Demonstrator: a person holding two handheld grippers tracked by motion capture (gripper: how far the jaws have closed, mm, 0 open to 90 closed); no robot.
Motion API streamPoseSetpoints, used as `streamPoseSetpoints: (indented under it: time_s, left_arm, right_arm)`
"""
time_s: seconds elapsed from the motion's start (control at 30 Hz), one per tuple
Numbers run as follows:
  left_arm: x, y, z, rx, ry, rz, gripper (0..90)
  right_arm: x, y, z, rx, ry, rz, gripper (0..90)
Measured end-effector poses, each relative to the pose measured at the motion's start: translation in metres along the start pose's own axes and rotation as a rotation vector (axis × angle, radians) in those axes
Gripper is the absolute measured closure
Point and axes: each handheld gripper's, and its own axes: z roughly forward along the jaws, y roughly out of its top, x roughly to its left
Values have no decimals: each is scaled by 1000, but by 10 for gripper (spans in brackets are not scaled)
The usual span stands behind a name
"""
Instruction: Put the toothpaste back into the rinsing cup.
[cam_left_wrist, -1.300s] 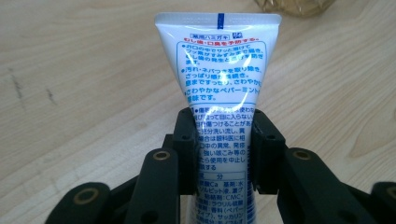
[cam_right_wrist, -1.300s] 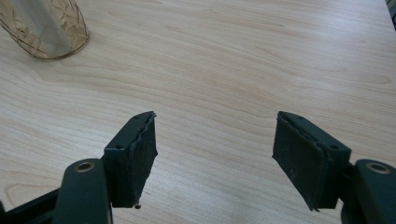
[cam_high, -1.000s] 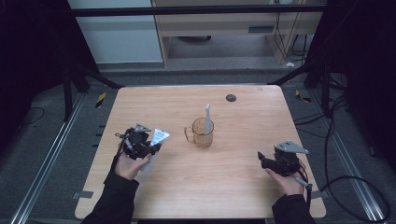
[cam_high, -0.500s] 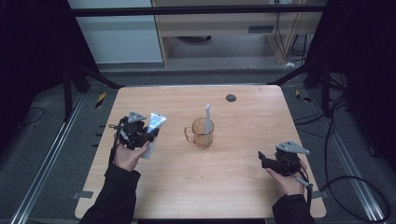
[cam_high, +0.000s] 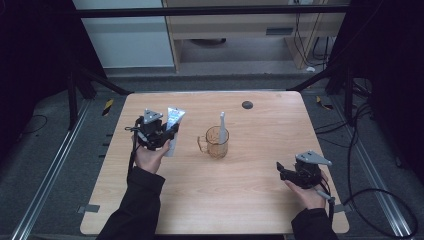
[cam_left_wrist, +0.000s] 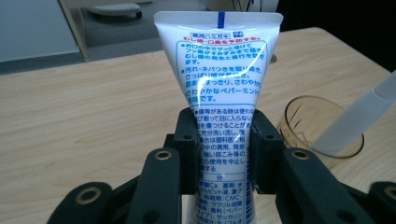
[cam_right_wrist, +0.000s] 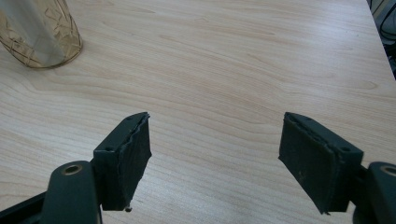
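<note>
Since the earlier frame the left gripper (cam_high: 167, 131) has carried the toothpaste tube (cam_high: 172, 126) up and away from the person's edge of the table (cam_high: 250, 200), and it now sits left of the amber mug (cam_high: 216, 142), level with it or a little beyond. Right gripper (cam_high: 282, 171) rests where it was, near the person's edge and well to the right of the mug; its jaws have just been opening, with nothing between them.

That wooden table carries everything, and the mug, the landmark here, stands near its middle with the handle turned left. A white toothbrush (cam_high: 222, 125) stands in the mug, leaning on the rim.

Seen from the left gripper view, the tube (cam_left_wrist: 219, 79) rises upright between the black jaws, flat sealed end on top, blue print facing the camera. Both pads (cam_left_wrist: 187, 140) pinch its lower half from either side, so the tube is clear of the table and held in the air just left of the mug (cam_left_wrist: 322, 126).

From the right gripper view the two pads (cam_right_wrist: 128, 149) are spread wide over bare wood, the mug (cam_right_wrist: 39, 32) up at the far left corner.

A small dark disc (cam_high: 247, 104) lies beyond the mug, near the far edge
</note>
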Motion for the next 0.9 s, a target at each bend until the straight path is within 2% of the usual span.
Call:
streamPoseSetpoints:
  time_s: [0.07,0.33,0.47,0.67,0.9]
  left_arm:
    - [-2,2,3,-26,15,8,686]
    - [-12,8,8,-104,33,-18,686]
    - [-18,10,10,-145,34,-5,686]
    - [-26,14,13,-198,16,-12,687]
    - [-37,17,24,-220,-9,-19,686]
  right_arm:
    - [0,0,1,1,-1,-4,247]
    - [-1,-1,0,-4,-5,2,244]
    - [-1,-1,0,-6,-6,2,241]
    - [-2,-1,1,-8,-8,3,236]
    - [-1,-2,2,1,-4,5,230]
